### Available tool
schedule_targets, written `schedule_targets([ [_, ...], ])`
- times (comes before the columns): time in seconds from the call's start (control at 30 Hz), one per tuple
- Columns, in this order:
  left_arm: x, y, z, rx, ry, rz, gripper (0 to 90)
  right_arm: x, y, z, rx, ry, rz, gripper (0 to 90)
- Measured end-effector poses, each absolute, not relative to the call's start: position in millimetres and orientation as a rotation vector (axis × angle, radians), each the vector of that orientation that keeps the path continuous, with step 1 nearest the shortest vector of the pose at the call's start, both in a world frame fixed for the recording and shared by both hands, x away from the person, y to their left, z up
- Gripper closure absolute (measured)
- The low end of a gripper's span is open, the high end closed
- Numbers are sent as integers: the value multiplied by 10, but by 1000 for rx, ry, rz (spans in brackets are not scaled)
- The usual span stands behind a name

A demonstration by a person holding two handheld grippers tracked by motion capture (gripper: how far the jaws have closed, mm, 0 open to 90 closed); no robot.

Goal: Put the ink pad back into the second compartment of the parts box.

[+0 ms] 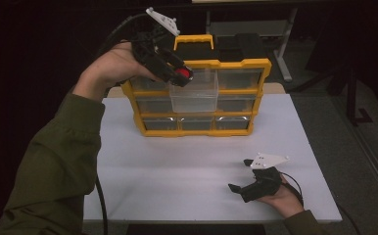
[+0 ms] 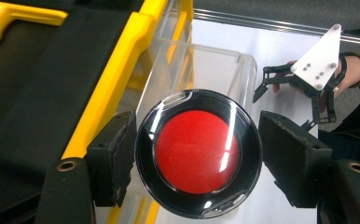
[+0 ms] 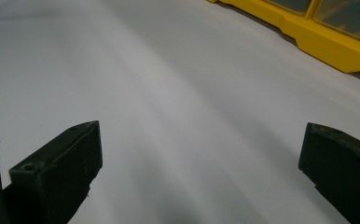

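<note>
My left gripper (image 1: 179,73) is raised at the top left of the yellow drawer cabinet (image 1: 197,95). It is shut on a round black puck with a red centre (image 2: 197,151), which hangs over a clear drawer (image 1: 194,93) pulled out of the cabinet's middle column. In the left gripper view both pads press the puck's rim above the open drawer (image 2: 206,70). My right gripper (image 1: 241,175) rests low on the white table (image 1: 177,166) at the front right, jaws wide apart with nothing between them; its pads (image 3: 57,172) frame bare tabletop.
The cabinet has a yellow carry handle (image 1: 193,41) on top and several shut clear drawers. A cable (image 1: 101,205) trails off the table's front left. Beyond the table's far right corner stand metal legs (image 1: 287,49) of other furniture.
</note>
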State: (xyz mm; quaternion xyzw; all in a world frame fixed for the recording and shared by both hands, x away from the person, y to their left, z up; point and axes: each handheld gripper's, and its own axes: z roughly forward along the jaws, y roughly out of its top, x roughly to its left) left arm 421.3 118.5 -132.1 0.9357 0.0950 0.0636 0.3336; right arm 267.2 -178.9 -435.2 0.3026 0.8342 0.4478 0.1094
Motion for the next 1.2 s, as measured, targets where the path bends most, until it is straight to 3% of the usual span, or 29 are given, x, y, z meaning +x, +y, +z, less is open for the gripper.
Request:
schedule_targets([
  [0.47,4352,994,-1493,2450,275,135,269,2655,-1791,-4336,886,2445,1325,0],
  [1.2,4145,1493,-1480,2349,306,160,130,2674,-1813,-4347,891,2438,1327,0],
])
